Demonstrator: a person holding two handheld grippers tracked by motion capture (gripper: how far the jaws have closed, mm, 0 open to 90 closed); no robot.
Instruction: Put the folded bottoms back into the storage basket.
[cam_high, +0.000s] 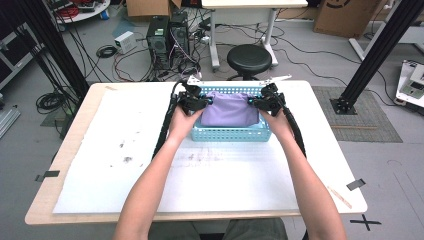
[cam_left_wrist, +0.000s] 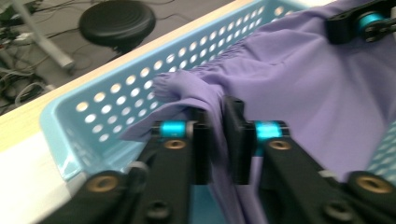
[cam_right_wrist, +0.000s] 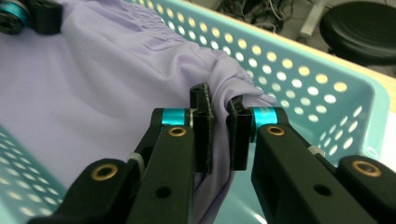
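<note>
1. Two claws are in play, both at the light blue perforated basket (cam_high: 231, 134) on the far middle of the tabletop (cam_high: 125, 165).
2. Purple cloth (cam_high: 230, 111) lies inside the basket, spread across it, with a gathered elastic hem along the far wall.
3. Left claw (cam_high: 207, 100) is at the cloth's left end. In the left gripper view its pads (cam_left_wrist: 201, 140) stand slightly apart, with a fold of cloth (cam_left_wrist: 289, 88) running down the gap between them. Cloth is between the pads, but I cannot tell whether they still pinch it.
4. Right claw (cam_high: 251, 101) is at the cloth's right end. In the right gripper view its pads (cam_right_wrist: 203, 126) are also a narrow gap apart, with the bunched corner of cloth (cam_right_wrist: 93, 84) hanging between them; contact is light at best.
5. Each gripper view shows the other claw farther off across the cloth: right claw (cam_left_wrist: 359, 21) at top right, left claw (cam_right_wrist: 28, 16) at top left.
6. Basket wall (cam_left_wrist: 116, 100) sits just behind the left claw, and basket wall (cam_right_wrist: 299, 74) just behind the right one.
7. Black stool (cam_high: 249, 59) stands on the floor beyond the tabletop's far edge.
8. White sheet (cam_high: 150, 150) covers most of the tabletop under the basket.
</note>
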